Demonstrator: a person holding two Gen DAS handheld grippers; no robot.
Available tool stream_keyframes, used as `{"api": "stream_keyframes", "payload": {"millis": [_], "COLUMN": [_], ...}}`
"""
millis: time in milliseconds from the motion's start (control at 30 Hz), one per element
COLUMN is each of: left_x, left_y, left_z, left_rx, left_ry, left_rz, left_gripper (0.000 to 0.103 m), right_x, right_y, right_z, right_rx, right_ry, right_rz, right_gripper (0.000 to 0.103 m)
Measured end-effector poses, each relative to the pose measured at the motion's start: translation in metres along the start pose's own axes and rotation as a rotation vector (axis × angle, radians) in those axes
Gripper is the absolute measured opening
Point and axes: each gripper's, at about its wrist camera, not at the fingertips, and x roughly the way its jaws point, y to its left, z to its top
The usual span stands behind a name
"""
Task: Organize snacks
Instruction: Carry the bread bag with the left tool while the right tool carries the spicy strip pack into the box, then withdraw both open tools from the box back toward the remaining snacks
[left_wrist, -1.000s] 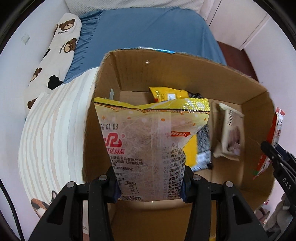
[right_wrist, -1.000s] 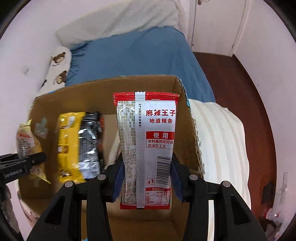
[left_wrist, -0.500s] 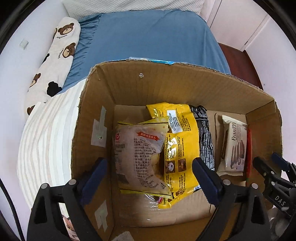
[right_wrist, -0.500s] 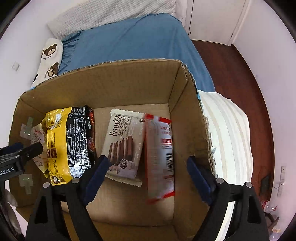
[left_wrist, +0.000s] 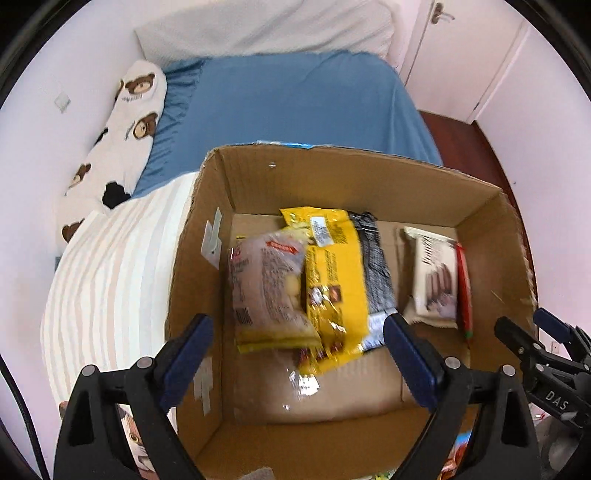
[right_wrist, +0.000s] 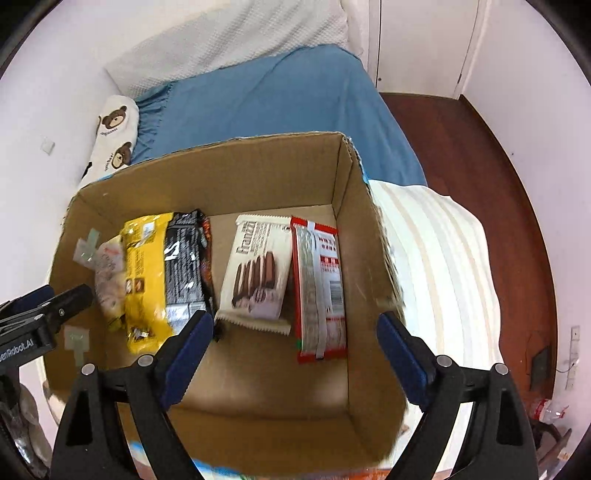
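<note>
A: Left wrist view: the left gripper (left_wrist: 297, 352) is being held wide apart above the box (left_wrist: 369, 173); its jaws have just been opening, and nothing is being gripped between them.

B: And the clear bag (left_wrist: 264, 291)?

A: It is lying in the box's left part, partly overlapped by the yellow bag (left_wrist: 334, 280).

B: The right gripper (right_wrist: 295, 345)?

A: Its jaws have just been opening too and are spread, empty. The red pack (right_wrist: 321, 288) is lying flat near the box's right wall, touching the white cookie pack (right_wrist: 258, 269). The box is being supported by a striped blanket (right_wrist: 443, 251).
</note>
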Motion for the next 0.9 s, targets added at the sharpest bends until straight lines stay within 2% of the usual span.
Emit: {"api": "stream_keyframes", "payload": {"millis": [300,500,633,800,900], "left_x": [-0.054,-0.092,-0.108,-0.113,-0.098], "left_y": [-0.005,-0.007,-0.008,-0.014,-0.020], "left_z": [-0.055,-0.086,-0.104,-0.132,-0.155], "left_rx": [0.000,0.007,0.003,0.013,0.027], "left_ry": [-0.083,-0.165,-0.183,-0.173,-0.113], "left_rz": [-0.037,-0.015,-0.028,-0.034,-0.032], "left_gripper": [0.094,0.095,0.094,0.095,0.094], "right_x": [-0.058,-0.104,-0.131,-0.141,-0.132], "right_y": [0.007,0.013,0.014,0.000,-0.018], "right_z": [-0.044,-0.075,-0.097,-0.131,-0.151], "right_rx": [-0.037,-0.056,-0.069,-0.034,0.000], "right_ry": [-0.093,-0.178,-0.229,-0.203,-0.150], "right_rz": [0.010,0.027,0.024,0.072,0.090], "right_gripper": [0.092,0.092,0.092,0.092,0.092]}}
